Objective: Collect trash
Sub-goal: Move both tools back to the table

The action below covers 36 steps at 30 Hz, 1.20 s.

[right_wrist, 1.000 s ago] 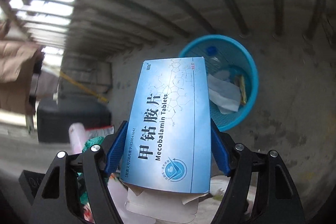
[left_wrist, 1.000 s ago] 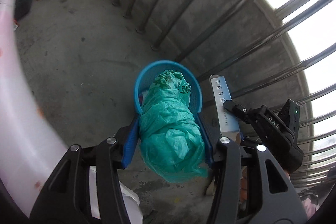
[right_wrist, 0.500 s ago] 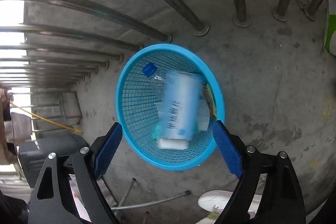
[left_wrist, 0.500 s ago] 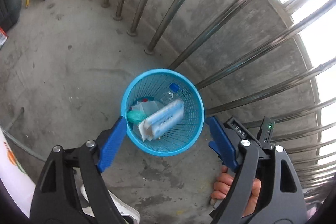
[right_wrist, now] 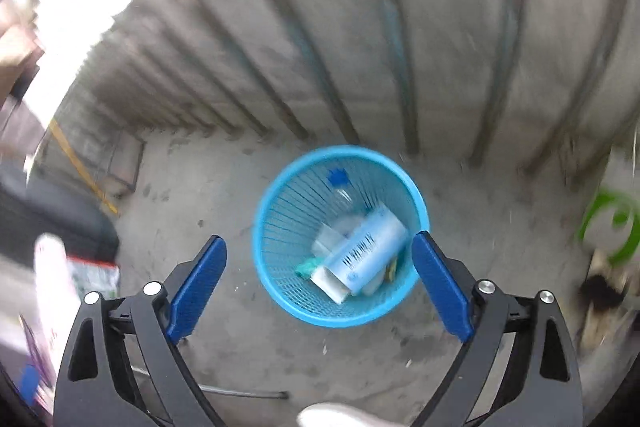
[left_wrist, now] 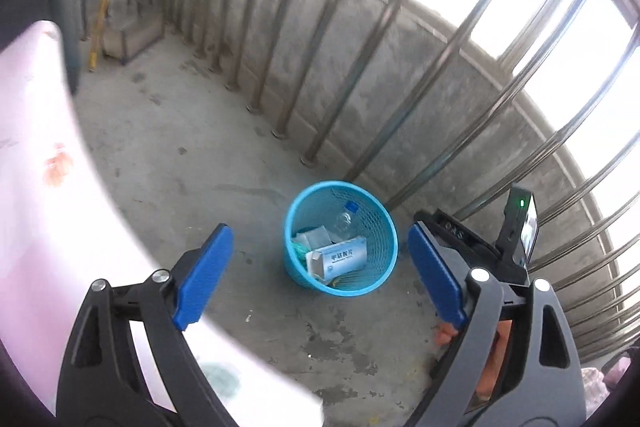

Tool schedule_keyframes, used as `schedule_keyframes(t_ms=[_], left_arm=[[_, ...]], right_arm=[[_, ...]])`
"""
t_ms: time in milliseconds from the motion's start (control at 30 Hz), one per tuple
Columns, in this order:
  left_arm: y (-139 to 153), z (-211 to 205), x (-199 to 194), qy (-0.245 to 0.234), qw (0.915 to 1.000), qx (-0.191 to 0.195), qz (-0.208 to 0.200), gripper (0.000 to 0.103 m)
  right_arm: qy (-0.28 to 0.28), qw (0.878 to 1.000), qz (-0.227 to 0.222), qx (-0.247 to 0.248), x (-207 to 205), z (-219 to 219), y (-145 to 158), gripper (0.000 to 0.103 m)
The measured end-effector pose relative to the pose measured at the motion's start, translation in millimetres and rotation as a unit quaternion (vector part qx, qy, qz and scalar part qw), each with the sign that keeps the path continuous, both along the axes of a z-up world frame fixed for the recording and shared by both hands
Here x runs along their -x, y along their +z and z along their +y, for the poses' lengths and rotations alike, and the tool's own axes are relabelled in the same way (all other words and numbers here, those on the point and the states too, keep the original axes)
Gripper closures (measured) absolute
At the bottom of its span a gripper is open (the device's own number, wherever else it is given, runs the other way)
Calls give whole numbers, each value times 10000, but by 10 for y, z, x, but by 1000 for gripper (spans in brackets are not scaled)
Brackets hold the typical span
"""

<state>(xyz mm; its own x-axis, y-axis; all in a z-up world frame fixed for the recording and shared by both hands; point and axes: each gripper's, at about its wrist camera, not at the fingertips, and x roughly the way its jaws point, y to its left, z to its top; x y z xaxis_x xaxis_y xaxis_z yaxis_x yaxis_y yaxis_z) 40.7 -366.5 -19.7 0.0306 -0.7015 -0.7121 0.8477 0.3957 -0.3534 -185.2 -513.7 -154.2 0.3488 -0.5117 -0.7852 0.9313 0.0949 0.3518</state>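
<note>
A blue mesh waste basket (left_wrist: pixel 384 227) stands on the concrete floor by the railing; it also shows in the right wrist view (right_wrist: pixel 280 227). Inside lie a pale blue medicine box (left_wrist: pixel 340 259) (right_wrist: pixel 366 253), a clear bottle with a blue cap (left_wrist: pixel 344 219) (right_wrist: pixel 338 183) and a bit of green plastic bag (left_wrist: pixel 300 249) (right_wrist: pixel 307 267). My left gripper (left_wrist: pixel 320 279) is open and empty, above and in front of the basket. My right gripper (right_wrist: pixel 318 279) is open and empty, above the basket. The right gripper's body (left_wrist: pixel 480 247) shows at the right in the left wrist view.
Steel railing bars (left_wrist: pixel 360 75) on a low concrete wall run behind the basket. A pale pink surface (left_wrist: pixel 48 207) fills the left of the left wrist view. A white shoe tip (right_wrist: pixel 340 417) is at the bottom. A green-marked item (right_wrist: pixel 612 227) lies at right.
A second ago the left gripper held the green bag and the right held the medicine box. Both opened; both items lie in the basket. Both grippers have since risen and pulled back.
</note>
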Motion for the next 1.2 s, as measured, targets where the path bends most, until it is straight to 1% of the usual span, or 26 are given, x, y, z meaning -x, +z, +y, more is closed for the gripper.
schedule_keyframes(t_ms=[67,133,167,200,233,300,333,400,433,467,500,533,567,600,667,700,767,800,833,900,933,967,1033,1100,1167,1200], left_arm=[[121,409,-62,320,9993,150,-87,12],[192,781,-133,620,9976,306,-86,11],[223,941,-175,750,9965,358,-80,11],[261,1215,-228,1016,9939,419,-113,10],[279,1376,-253,1164,9920,457,-147,9],[309,1844,-341,1620,9848,597,-205,9],[320,2012,-371,1771,9819,640,-194,9],[306,2466,-438,2166,9735,721,-152,9],[285,2653,-464,2312,9697,774,-130,9],[271,2820,-481,2465,9657,814,-116,9],[240,3055,-497,2690,9594,839,-109,9],[213,3269,-511,2893,9534,855,-102,9],[190,3442,-515,3053,9481,879,-91,9],[155,3645,-518,3237,9414,940,-83,9],[104,3966,-537,3565,9281,1067,-107,9],[80,4116,-560,3710,9222,1080,-135,9],[25,4321,-635,3974,9131,901,-149,9],[-33,4426,-694,4181,9058,671,-146,9],[-65,4508,-722,4242,9032,636,-131,9],[-140,4689,-785,4352,8975,707,-6,9],[-162,4695,-779,4397,8952,725,38,9],[-185,4747,-789,4424,8936,758,88,9],[-246,4842,-818,4392,8942,842,168,9],[-287,4897,-892,4418,8926,883,186,9],[-316,4958,-945,4485,8886,944,174,9],[-328,5012,-1006,4544,8851,997,165,9]], right_arm=[[484,9970,244,546,-225,178,264,7],[754,9905,599,978,-419,360,483,6],[889,9857,791,1192,-527,466,589,6],[1114,9782,970,1457,-656,609,714,6],[1328,9710,1066,1676,-767,735,811,6],[1695,9580,1146,2008,-921,976,985,6],[1990,9471,1165,2232,-1035,1166,1088,6],[2367,9337,1094,2452,-1184,1404,1191,6],[2720,9224,942,2574,-1274,1585,1268,6],[2900,9163,829,2633,-1346,1689,1298,6],[3105,9092,655,2697,-1392,1812,1344,6],[3356,9005,376,2741,-1451,1946,1385,6],[3585,8926,142,2731,-1531,2070,1418,6],[3737,8873,42,2701,-1611,2158,1451,6],[4195,8703,-207,2573,-1814,2401,1481,6],[4355,8640,-280,2511,-1880,2498,1507,6],[4810,8454,-509,2267,-2074,2727,1524,6],[5010,8365,-645,2123,-2164,2844,1542,6],[5283,8243,-809,1868,-2294,2950,1536,6],[5585,8078,-954,1623,-2436,3117,1520,6],[5756,7969,-976,1553,-2526,3218,1505,7],[5927,7838,-974,1580,-2600,3342,1496,7],[6278,7545,-997,1635,-2714,3594,1480,9],[6650,7248,-1057,1460,-2857,3808,1420,14],[6878,7071,-1075,1237,-2951,3959,1328,19],[6967,7003,-1074,1125,-3018,4019,1279,23]])
